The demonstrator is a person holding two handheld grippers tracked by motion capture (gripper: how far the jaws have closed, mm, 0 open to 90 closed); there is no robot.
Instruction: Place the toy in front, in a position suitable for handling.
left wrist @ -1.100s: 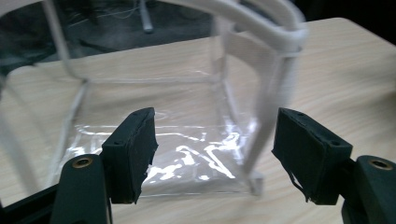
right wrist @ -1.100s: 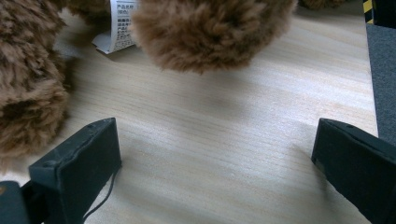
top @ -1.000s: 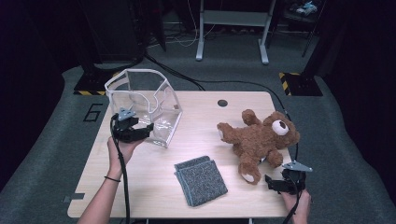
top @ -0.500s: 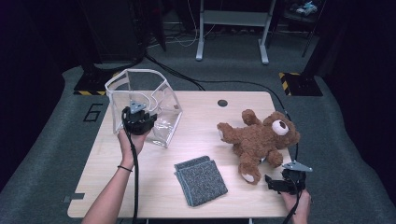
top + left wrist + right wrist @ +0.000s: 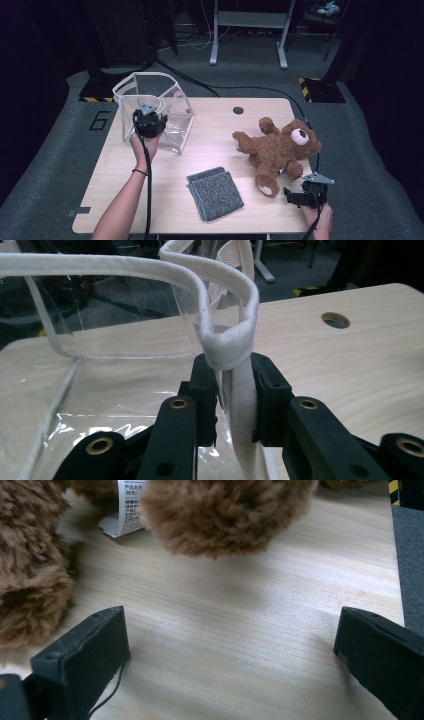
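A clear plastic bag (image 5: 170,107) with white webbing trim stands open at the table's back left. My left gripper (image 5: 148,111) reaches into its near side. In the left gripper view its jaws (image 5: 234,375) have just been closing and now pinch the folded white strap (image 5: 227,347) between the pads. A brown teddy bear (image 5: 280,150) lies on its back at the right. My right gripper (image 5: 296,193) rests at the front right just below the bear's leg (image 5: 225,515). It stands open (image 5: 232,635) with bare tabletop between the jaws.
A folded grey towel (image 5: 215,192) lies at the table's front middle. The wooden table (image 5: 215,135) has a round cable hole (image 5: 238,110) near its back edge. A white label (image 5: 129,505) hangs from the bear. Dark floor and stands surround the table.
My left hand has moved away from me and a little right, into the bag's near side, and its jaws have closed on the white strap. The right gripper, bear and towel stay put.
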